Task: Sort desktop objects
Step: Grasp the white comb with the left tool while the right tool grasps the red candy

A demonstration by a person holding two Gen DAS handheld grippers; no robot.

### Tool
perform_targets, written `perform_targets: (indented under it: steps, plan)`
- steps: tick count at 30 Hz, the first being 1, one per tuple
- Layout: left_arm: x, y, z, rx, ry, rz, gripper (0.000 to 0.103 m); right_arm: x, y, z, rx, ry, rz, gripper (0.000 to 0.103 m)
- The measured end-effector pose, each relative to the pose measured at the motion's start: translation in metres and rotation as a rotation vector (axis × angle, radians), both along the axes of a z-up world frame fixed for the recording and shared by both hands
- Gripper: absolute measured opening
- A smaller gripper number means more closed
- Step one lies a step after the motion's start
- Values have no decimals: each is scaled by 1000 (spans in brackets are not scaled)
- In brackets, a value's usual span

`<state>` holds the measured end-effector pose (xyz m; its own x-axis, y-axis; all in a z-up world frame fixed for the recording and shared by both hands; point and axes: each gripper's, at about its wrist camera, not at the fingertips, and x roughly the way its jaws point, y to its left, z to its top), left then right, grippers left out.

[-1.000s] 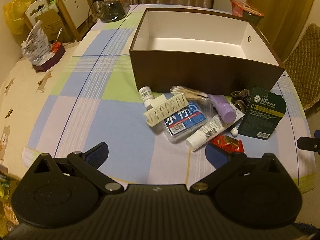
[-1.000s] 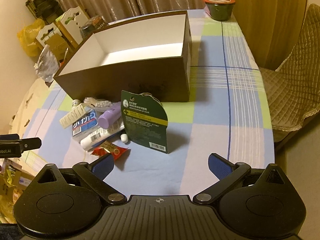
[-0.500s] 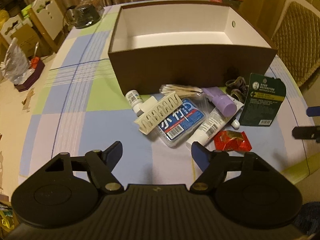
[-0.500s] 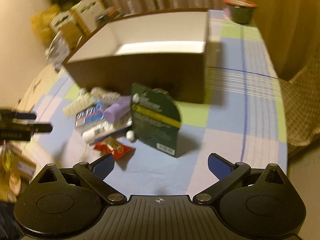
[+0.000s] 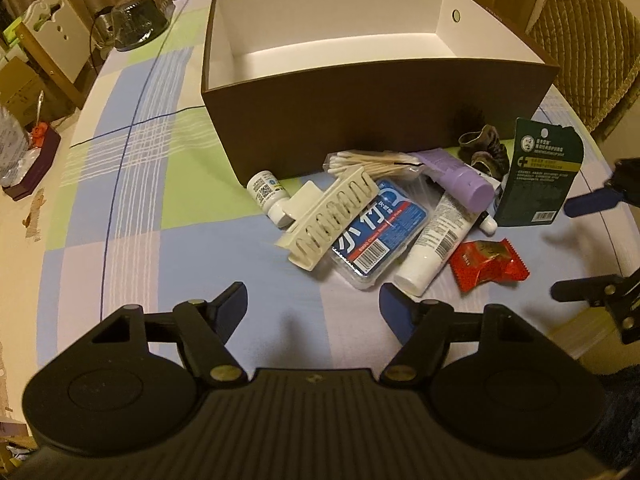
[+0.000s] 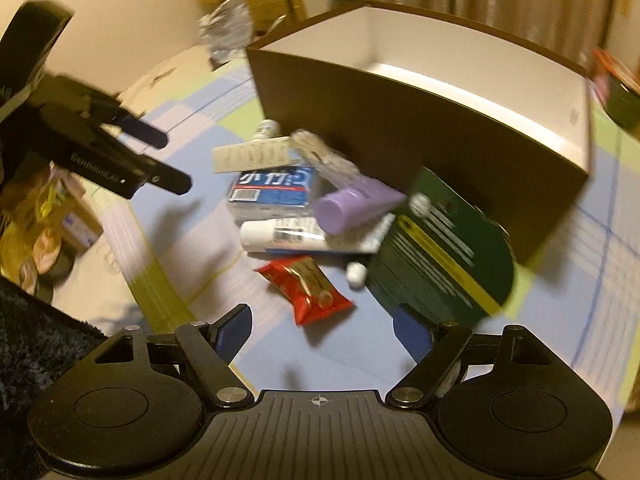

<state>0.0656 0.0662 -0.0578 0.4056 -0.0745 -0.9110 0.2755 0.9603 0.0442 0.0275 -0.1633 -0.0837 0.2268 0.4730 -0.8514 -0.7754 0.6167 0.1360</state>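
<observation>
My left tongs [image 5: 312, 300] are spread and empty, low at 6 o'clock of the heap on the bench [image 5: 132, 240]. At 12 sits the cream comb [image 5: 332, 220], lapped over the blue pack [image 5: 376, 236]; nipping it may drag the pack along. Toward 2, the white tube [image 5: 436, 248] could roll. My right tongs [image 6: 322, 330], also spread, close on the red sachet [image 6: 308, 288]; the leaning green card [image 6: 444, 260] could topple. The brown box [image 5: 360, 128] stands empty behind.

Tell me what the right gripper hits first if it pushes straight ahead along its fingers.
Most likely the red snack packet, which lies just ahead of the open right gripper, in line with the gap. The view is blurred, so depth is unsure; the green card sits close by its right finger.
</observation>
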Motion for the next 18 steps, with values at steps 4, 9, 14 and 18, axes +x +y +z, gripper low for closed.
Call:
perform_targets:
  steps: [4,9,14,18]
  plan:
    - [5,6,-3,-30,23,-19,69,6,15,-12,-32,16,51,62]
    - [11,11,-7,-31,31,-51,68,6,30,-22,-70,-16,113,62]
    - [20,13,-11,-37,40,-74,63,8,43,-32,-104,-60,161,62]
    - [26,13,-12,-55,40,-101,59,12,50,-42,-125,-59,192,44]
